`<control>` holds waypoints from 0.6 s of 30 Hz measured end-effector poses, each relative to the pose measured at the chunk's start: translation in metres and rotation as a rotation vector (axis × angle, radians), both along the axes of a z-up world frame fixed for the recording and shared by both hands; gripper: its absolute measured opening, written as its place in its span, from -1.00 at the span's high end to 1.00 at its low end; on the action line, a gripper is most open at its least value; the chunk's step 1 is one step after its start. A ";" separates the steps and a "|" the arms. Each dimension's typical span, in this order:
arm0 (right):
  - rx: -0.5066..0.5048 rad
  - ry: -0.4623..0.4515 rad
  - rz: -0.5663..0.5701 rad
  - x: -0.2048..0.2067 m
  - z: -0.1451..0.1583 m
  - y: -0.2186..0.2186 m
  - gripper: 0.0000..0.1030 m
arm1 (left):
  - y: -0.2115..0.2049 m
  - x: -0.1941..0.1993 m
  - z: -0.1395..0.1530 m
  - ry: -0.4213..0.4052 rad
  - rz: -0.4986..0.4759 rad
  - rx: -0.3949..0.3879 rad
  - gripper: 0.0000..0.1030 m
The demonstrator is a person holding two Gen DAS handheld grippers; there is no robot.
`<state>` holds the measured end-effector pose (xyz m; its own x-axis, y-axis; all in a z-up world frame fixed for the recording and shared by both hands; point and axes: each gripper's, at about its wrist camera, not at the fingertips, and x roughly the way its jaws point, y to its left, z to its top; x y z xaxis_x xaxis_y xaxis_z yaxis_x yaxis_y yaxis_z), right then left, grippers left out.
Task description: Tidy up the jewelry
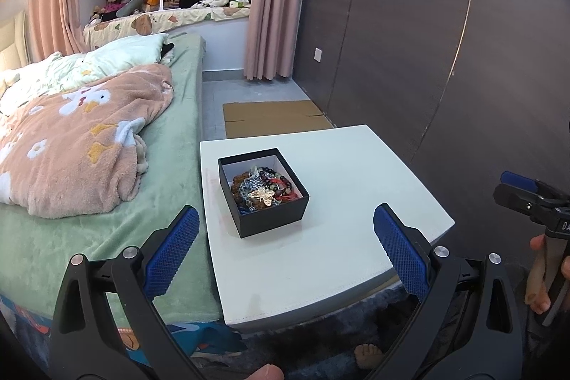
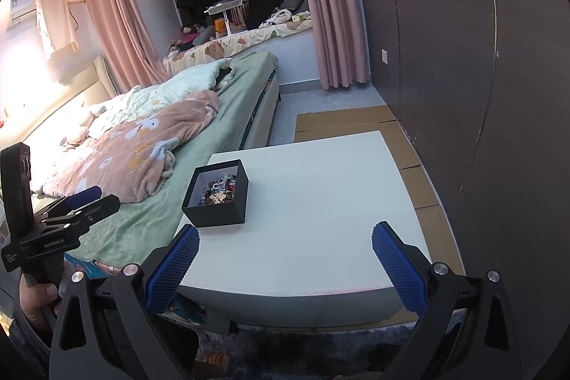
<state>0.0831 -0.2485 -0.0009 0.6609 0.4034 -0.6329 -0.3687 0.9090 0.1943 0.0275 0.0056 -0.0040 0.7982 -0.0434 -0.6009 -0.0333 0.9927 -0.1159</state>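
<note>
Left gripper [image 2: 76,198] handle reads "GenRobot.AI".

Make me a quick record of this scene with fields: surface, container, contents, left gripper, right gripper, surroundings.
surface: white table, beside the bed
container: black box, open, no lid in view, on the table's bed side
contents: tangled jewelry, beads plus a gold butterfly-shaped piece on top
left gripper: open, empty, held short of the box
right gripper: open, empty, over the table's near edge
surroundings: pink blanket on bed, flattened cardboard on floor, dark wardrobe
</note>
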 end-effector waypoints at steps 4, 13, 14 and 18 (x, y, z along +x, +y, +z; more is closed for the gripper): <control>-0.008 -0.004 -0.002 -0.001 0.000 0.002 -0.85 | -0.003 0.000 0.000 -0.002 0.000 0.017 -0.90; -0.005 -0.003 -0.005 -0.001 -0.001 0.002 -0.85 | -0.004 -0.001 0.002 0.000 0.008 0.014 -0.90; -0.005 -0.003 -0.006 -0.001 -0.001 0.002 -0.85 | -0.005 -0.001 0.001 0.001 0.007 0.018 -0.90; -0.005 0.000 -0.011 0.000 -0.003 0.001 -0.85 | -0.005 -0.001 0.002 0.002 0.007 0.024 -0.90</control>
<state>0.0833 -0.2472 -0.0037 0.6651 0.3929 -0.6350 -0.3585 0.9140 0.1901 0.0267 0.0004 -0.0023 0.7973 -0.0229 -0.6032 -0.0407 0.9950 -0.0916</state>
